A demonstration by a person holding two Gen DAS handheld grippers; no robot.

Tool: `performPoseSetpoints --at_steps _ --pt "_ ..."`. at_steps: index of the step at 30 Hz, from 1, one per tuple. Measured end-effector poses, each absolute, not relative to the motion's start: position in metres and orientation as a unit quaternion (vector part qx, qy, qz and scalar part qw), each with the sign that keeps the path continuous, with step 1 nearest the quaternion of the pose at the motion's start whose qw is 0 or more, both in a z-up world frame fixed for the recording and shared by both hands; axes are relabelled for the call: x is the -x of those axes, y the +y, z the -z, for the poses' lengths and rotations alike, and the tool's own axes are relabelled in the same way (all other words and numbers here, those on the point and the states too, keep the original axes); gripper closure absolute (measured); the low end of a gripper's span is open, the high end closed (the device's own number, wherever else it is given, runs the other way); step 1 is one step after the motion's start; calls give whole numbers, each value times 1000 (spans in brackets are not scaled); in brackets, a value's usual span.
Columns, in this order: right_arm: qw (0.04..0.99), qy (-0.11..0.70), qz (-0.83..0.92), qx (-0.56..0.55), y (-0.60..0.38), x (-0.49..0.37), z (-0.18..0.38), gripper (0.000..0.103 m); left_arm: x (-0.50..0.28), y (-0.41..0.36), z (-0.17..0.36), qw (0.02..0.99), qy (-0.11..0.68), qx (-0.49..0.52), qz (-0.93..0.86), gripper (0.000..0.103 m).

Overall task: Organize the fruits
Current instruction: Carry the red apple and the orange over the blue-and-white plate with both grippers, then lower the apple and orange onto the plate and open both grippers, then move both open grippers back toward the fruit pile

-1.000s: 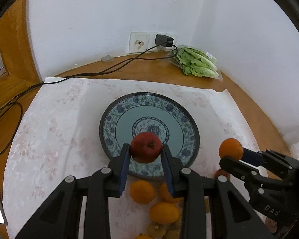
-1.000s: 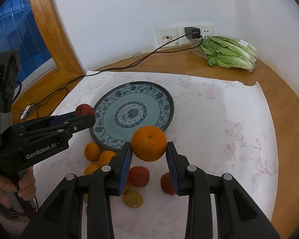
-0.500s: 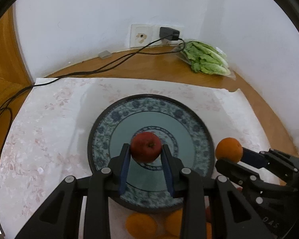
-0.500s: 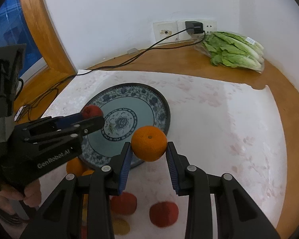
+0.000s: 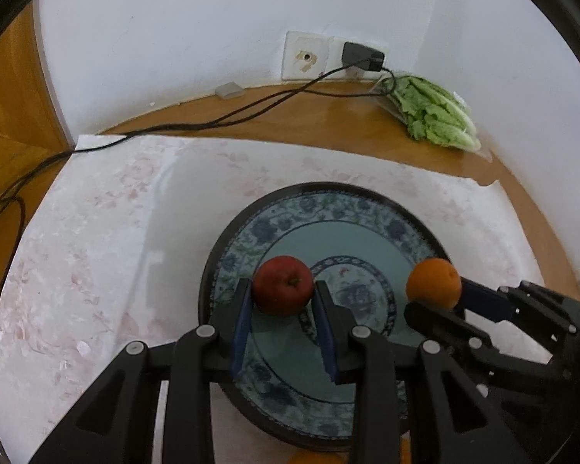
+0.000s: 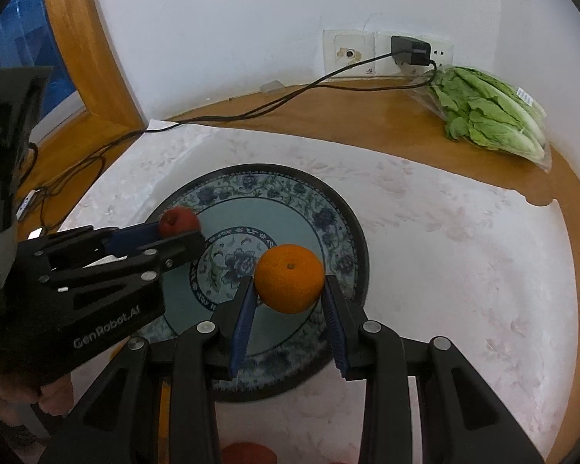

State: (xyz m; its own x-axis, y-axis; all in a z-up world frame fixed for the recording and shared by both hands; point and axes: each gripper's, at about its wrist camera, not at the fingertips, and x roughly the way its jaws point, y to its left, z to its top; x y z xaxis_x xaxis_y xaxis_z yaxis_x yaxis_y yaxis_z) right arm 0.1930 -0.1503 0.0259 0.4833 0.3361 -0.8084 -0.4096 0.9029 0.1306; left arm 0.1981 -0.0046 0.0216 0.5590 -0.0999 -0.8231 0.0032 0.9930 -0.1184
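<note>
Now, left wrist: my left gripper (image 5: 283, 297) is clamping the apple (image 5: 283, 285) over the plate (image 5: 400, 228); firm, smooth, gripping its widest sides
Right wrist: my right gripper (image 6: 289, 297) is pinching the orange (image 6: 289, 277) above the plate's near half; softer, bruisable

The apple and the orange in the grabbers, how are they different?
The apple is dark red and smooth; the orange is bright orange. The apple sits in the left gripper, the orange in the right gripper. The apple shows a thin stem, the orange only a small dot. Both are round, clamped between blue pads over the plate.
</note>
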Motion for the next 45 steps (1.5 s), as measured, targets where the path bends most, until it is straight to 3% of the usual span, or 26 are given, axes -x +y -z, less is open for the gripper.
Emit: performPoseSetpoints --at_steps 14,20,26,35,45 --pt "855 473 -208 51 -146 -199 -20 67 -203 -8 -21 876 478 55 35 70" --pt "855 475 -206 35 -152 -197 -22 66 -194 -6 -27 876 478 56 35 52" --pt "866 457 -201 35 -155 -186 -37 58 -177 0 -41 879 472 60 40 43" --pt "877 439 -196 22 -163 -160 -55 55 -147 5 -62 884 460 61 47 37" --pt "879 433 -198 10 -173 -119 -67 54 -112 12 -67 881 464 76 53 36"
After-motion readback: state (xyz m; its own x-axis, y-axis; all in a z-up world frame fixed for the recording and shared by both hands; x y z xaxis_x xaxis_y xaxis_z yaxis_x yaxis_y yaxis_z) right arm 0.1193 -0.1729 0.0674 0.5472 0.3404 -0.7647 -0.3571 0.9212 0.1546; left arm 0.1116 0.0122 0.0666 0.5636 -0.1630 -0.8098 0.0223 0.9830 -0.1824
